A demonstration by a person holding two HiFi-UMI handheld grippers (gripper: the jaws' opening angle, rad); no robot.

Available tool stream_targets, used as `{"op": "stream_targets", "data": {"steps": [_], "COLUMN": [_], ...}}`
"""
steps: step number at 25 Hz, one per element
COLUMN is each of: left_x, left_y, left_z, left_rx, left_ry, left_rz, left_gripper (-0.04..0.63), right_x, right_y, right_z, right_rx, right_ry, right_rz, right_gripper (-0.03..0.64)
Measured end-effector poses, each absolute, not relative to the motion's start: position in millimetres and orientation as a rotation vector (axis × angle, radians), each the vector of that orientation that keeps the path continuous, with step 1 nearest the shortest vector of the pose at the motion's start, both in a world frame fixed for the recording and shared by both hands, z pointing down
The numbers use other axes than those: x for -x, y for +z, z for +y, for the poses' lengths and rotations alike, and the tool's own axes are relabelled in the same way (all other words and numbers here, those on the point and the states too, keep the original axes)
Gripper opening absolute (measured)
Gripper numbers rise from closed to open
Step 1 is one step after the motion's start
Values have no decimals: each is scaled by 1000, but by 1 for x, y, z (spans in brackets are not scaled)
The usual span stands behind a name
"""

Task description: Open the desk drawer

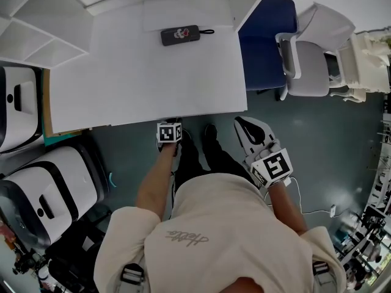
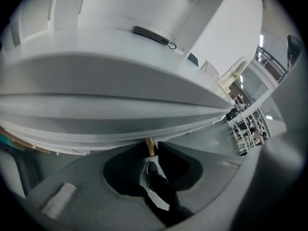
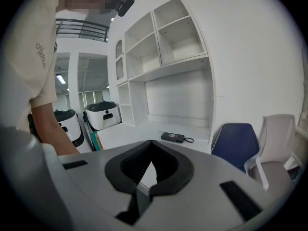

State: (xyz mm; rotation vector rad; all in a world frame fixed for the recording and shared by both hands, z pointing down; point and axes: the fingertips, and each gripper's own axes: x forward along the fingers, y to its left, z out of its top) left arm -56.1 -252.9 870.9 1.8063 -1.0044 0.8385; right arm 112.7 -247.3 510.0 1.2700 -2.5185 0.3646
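At the desk's (image 1: 146,84) front edge, lower centre of the head view, my left claw (image 1: 169,131) presses in where the drawer must sit, hidden beneath the top. The right claw (image 1: 245,129) hangs clear at lower right, unneeded for now. Through the left gripper view, the drawer front (image 2: 106,121) runs across mid-frame, apparently unopened. The jaws pinch a small brass knob (image 2: 149,147) at its lower edge, ready to pull. Through the right gripper view, the jaws meet at their tips, holding nothing.
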Motion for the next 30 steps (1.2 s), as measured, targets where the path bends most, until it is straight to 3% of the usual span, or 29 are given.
{"op": "stream_targets", "data": {"steps": [30], "left_x": [59], "left_y": [871], "left_z": [-118], "left_rx": [-1653], "left_ry": [1026], "left_rz": [-990], "left_gripper": [80], "right_x": [-125], "right_y": [529], "right_z": [-229], "right_rx": [-969], "right_ry": [384], "right_rz": [-2685], "right_gripper": [2]}}
